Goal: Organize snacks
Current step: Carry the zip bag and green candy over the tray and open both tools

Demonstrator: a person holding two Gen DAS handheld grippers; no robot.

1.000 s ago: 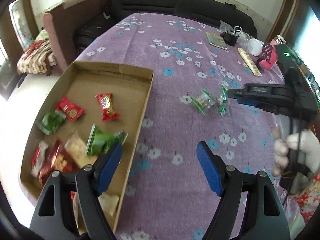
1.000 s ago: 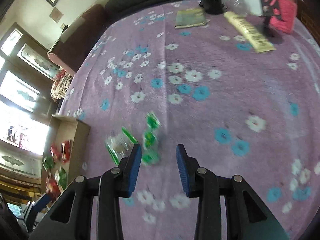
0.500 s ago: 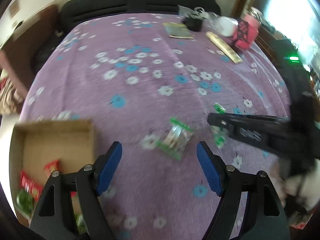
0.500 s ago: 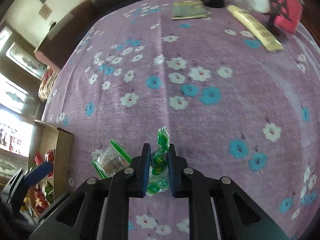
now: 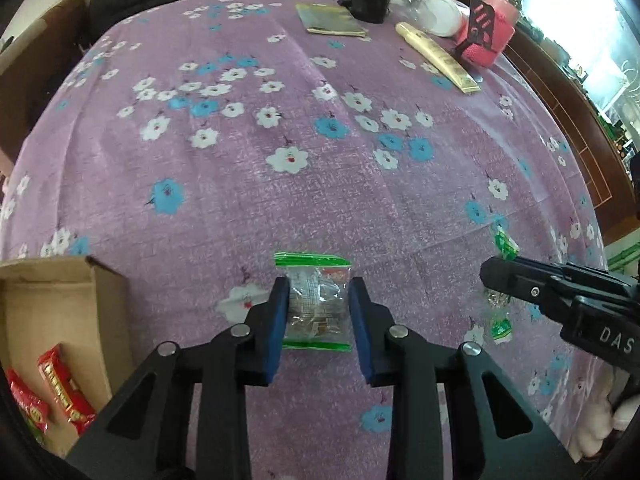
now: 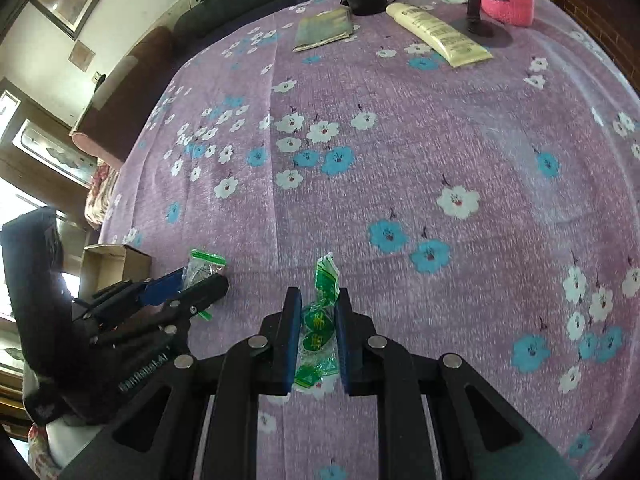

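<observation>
L gripper [image 5: 318, 312]: blue pads closed onto clear green-edged snack pkt [image 5: 314, 300], near front edge of table [image 5: 360, 184], by cardboard box [image 5: 60, 300].
R gripper [image 6: 316, 328]: pinching green candy pkt [image 6: 318, 320], front-centre.
Risk: thin crinkly film, narrow grip; pkts could slip or twist out on lift.

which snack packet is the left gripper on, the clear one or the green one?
The clear packet with green edge strips, square and flat, sits between the left gripper pads. The narrow green candy-style packet is in the right gripper.
</observation>
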